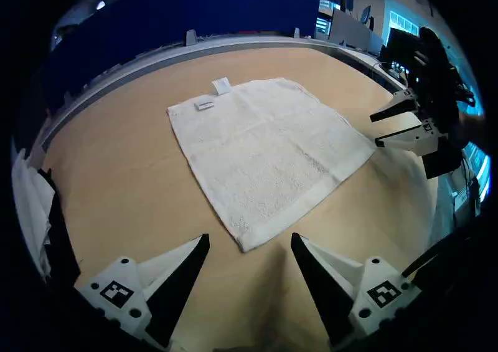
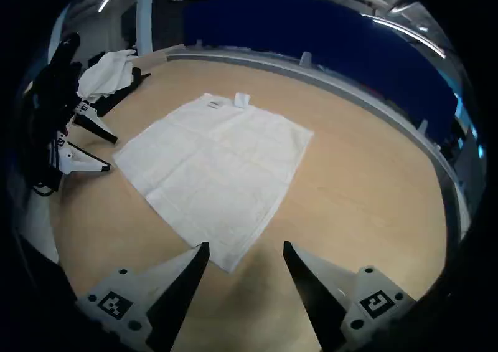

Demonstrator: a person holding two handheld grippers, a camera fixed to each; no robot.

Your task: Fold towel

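Note:
A white towel [image 1: 267, 152] lies spread flat on the wooden table [image 1: 124, 177], with a small tag [image 1: 221, 85] at its far edge. My left gripper [image 1: 248, 236] is open, and its fingertips flank the towel's nearest corner from just above. To the right, my right gripper [image 1: 376, 131] is open beside the towel's right corner. In the right gripper view, the towel [image 2: 211, 171] lies ahead. The right gripper [image 2: 245, 245] is open there over the towel's near corner. The left gripper [image 2: 112, 154] stands open at the towel's left corner.
A heap of white cloths [image 2: 106, 71] lies at the table's far left in the right gripper view, and white cloth [image 1: 28, 209] lies at the left edge in the left gripper view. A blue partition [image 1: 187, 15] runs behind the table's curved rim [image 2: 348, 87].

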